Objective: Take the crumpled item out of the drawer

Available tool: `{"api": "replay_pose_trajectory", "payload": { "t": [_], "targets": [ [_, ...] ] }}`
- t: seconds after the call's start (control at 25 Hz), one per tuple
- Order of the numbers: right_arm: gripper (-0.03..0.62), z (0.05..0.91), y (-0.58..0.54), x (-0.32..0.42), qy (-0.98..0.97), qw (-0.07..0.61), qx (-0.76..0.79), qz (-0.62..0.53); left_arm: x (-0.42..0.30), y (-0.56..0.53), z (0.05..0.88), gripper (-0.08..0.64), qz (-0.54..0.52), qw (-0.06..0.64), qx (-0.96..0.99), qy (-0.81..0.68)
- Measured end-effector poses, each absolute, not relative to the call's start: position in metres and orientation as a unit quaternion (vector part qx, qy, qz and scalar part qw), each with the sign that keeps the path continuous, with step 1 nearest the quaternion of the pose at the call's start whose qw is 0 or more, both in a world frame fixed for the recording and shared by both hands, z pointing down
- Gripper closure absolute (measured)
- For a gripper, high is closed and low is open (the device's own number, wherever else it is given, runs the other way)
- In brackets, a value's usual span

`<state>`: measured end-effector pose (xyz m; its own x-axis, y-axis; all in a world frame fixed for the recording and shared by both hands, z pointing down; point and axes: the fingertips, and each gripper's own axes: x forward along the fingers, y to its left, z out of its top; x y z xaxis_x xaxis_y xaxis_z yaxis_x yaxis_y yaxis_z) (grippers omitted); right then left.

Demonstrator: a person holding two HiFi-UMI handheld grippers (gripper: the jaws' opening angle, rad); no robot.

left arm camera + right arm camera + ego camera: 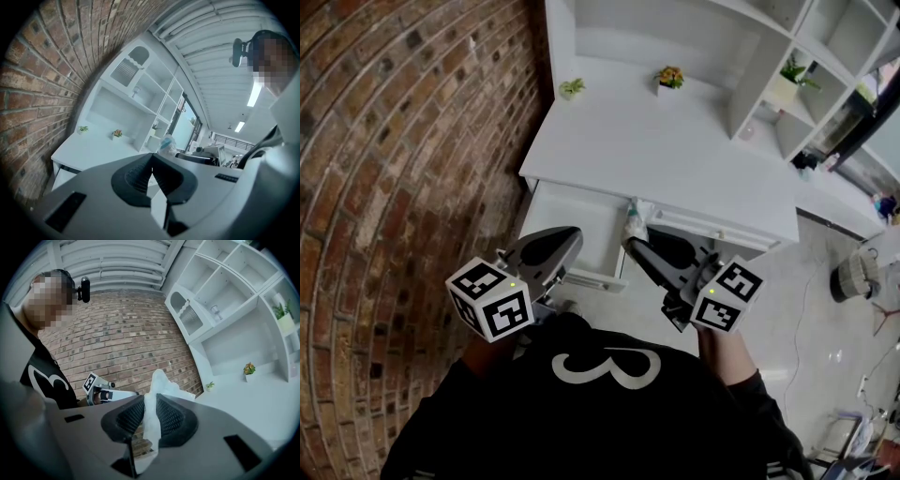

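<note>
A white tabletop (656, 150) is set against a brick wall (394, 141) on the left, with white shelves (769, 56) standing on its far and right sides. Two small potted plants (572, 88) (670, 77) are placed at the back of the tabletop, well apart from each other. A third plant (794, 70) is seen in a shelf compartment. A pale floor (825, 328) lies to the right of the furniture. Under the tabletop's left end a drawer (572, 225) is pulled out, and its white inside is exposed.

Both tongs are held low in front of the person's dark shirt (600, 412), with the marker cubes nearest the body and the tips directed towards the drawer. The left tongs (572, 234) are held over the drawer's front. In the left gripper view they are pressed together at the tips, with nothing between them. The right tongs (636, 246) are held just beside the left pair, at the drawer's right side, and are angled upward.

The crumpled item (157, 394), pale and translucent, is clamped between the ribbed pads of the right tongs. Its upper part projects beyond the tips and a strip hangs below the jaws. In the head view it is seen at the tabletop's front edge, above the drawer's right corner. In the right gripper view it is raised against the brick wall.
</note>
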<state>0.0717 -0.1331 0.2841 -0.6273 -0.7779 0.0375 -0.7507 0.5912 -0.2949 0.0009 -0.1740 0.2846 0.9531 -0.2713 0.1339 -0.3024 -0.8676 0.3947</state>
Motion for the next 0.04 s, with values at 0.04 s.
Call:
{"api": "replay_pose_trajectory", "payload": {
  "t": [0.04],
  "targets": [
    [0.503, 0.2842, -0.1334, 0.0719, 0.89, 0.048, -0.43, -0.142, 0.0013, -0.174, 0.2854, 0.557, 0.037, 0.21, 0.966, -0.148]
  ]
}}
